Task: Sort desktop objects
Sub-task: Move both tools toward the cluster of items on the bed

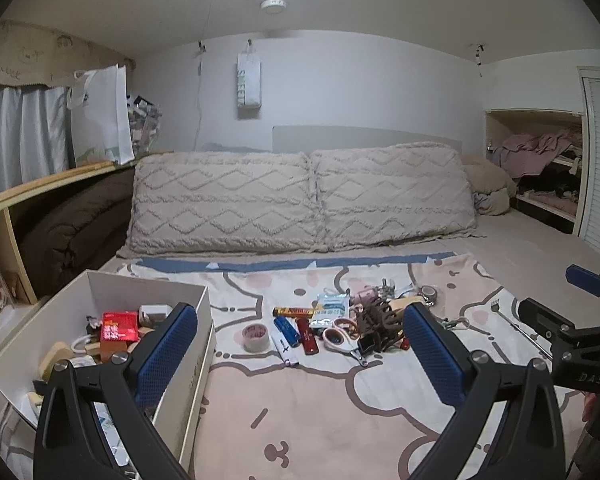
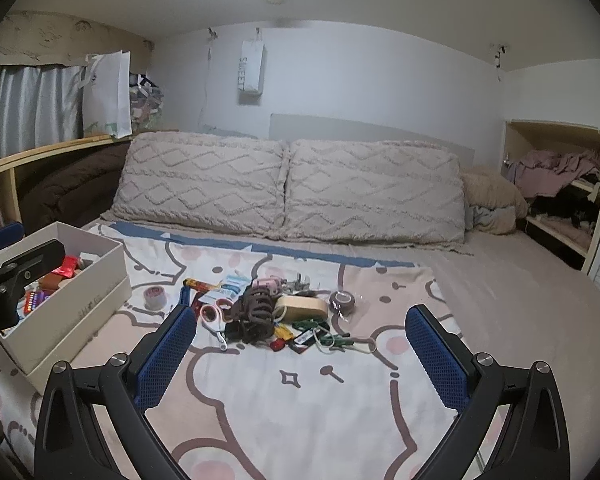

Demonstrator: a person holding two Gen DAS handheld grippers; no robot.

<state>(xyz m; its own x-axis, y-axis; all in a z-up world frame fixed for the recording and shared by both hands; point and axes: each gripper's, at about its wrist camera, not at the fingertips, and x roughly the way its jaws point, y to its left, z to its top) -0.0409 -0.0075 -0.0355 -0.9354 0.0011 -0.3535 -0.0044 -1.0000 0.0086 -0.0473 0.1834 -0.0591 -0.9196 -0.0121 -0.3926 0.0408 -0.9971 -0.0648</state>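
Both grippers, left (image 1: 300,350) and right (image 2: 300,350), you hold spread and empty short of the clutter pile (image 2: 260,312), which lies beside the white box (image 1: 198,344), apparently awaiting sorting.

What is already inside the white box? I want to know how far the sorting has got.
The white box holds a red packet, a small white box and some wooden pieces. The near wall and the left claw hide the rest.
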